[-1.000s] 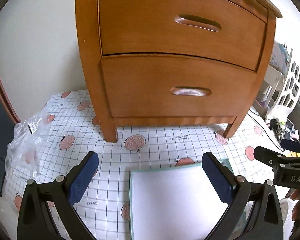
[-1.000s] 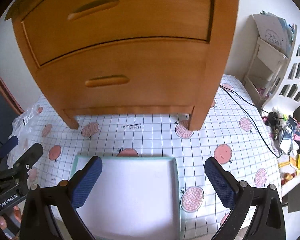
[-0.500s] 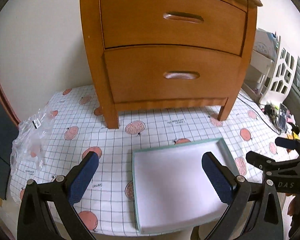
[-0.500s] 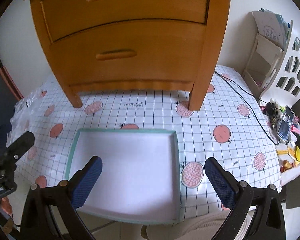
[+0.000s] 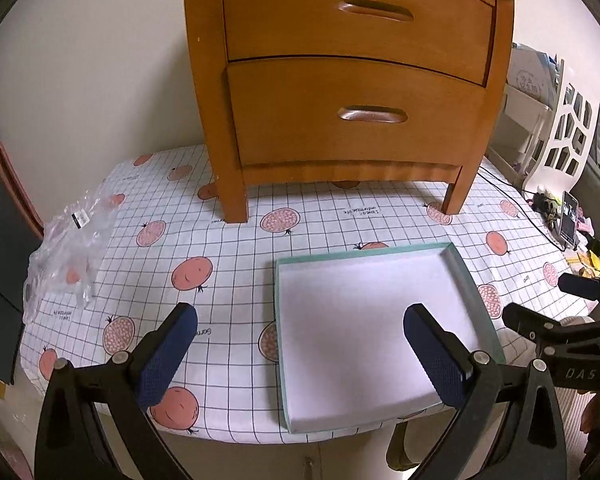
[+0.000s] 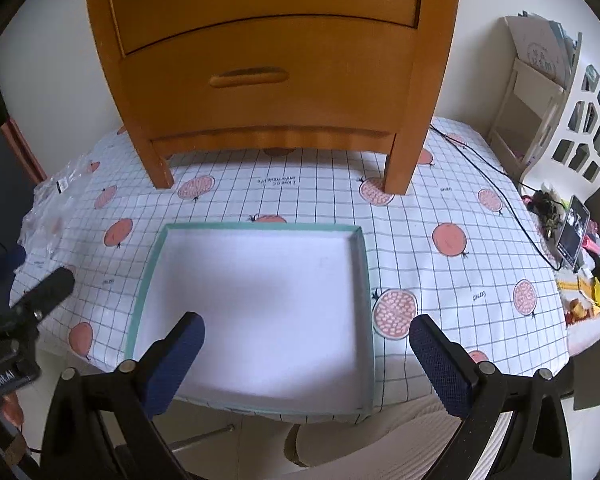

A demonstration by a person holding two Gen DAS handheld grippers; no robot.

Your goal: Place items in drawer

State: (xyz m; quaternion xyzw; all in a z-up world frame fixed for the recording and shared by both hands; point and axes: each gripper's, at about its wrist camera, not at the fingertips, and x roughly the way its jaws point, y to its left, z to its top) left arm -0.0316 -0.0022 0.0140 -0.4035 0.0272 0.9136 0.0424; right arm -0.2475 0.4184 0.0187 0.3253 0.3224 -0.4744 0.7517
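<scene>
We see a white checked tablecloth (image 5: pixel 236 280) printed with pink pomegranates covering the table, and a crumpled clear plastic bag (image 5: pixel 66 252) lying at its nine o'clock edge (a small black label shows on it). A black cable (image 6: pixel 496 188) runs across the cloth toward three o'clock, ending among a clutter of small items (image 6: pixel 576 248). A white cut-out chair back (image 5: pixel 568 128) stands at two o'clock beside a pale shelf unit (image 6: pixel 536 92).
</scene>
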